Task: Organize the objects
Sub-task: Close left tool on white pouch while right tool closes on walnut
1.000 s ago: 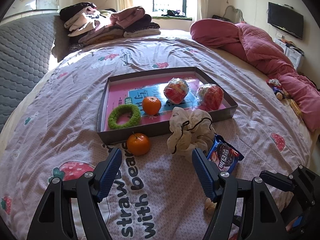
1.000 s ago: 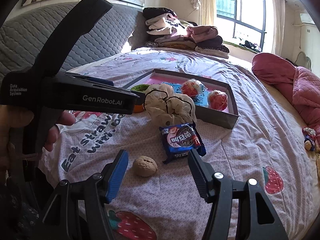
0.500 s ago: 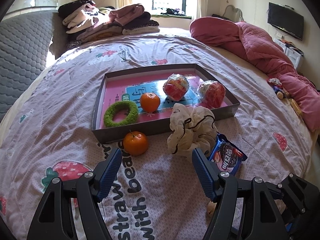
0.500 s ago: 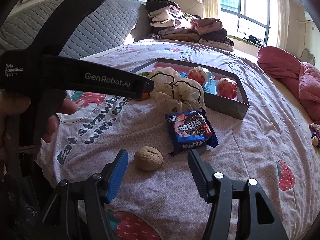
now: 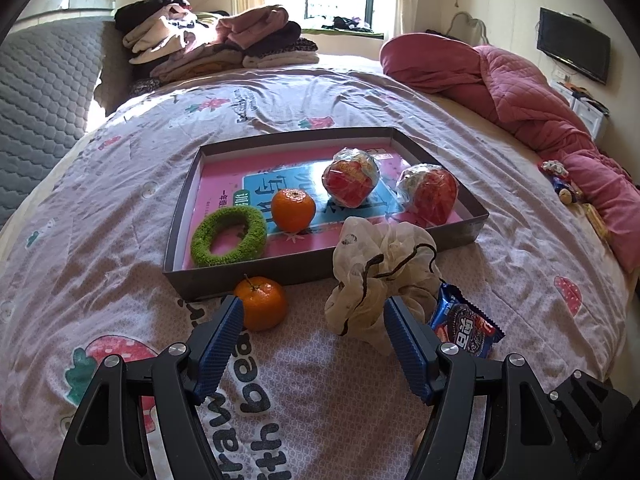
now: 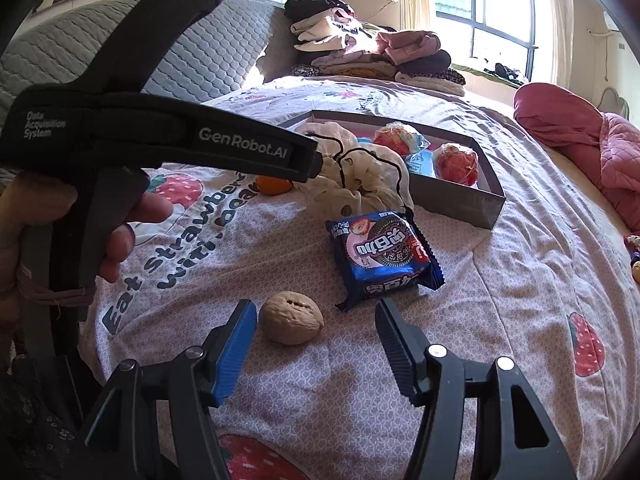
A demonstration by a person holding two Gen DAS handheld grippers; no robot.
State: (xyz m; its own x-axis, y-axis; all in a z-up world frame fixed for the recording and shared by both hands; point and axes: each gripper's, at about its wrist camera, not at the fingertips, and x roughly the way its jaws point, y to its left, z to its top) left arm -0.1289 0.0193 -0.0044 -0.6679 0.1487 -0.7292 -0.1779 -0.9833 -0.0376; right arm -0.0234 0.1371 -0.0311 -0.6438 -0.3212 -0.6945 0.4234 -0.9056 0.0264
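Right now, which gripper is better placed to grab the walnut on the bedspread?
Right. The right gripper is open with the walnut lying just ahead between its fingers. The left gripper, also open, faces the loose orange and cream scrunchie.

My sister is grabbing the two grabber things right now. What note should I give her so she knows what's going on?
Left gripper: open, empty, near the loose orange and cream pouch.
Right gripper: open, empty, walnut just ahead between its fingers.
In the tray: green ring, an orange, two wrapped red fruits.
Left on the bed: loose orange, pouch, cookie packet, walnut. The walnut looks like the next pick.
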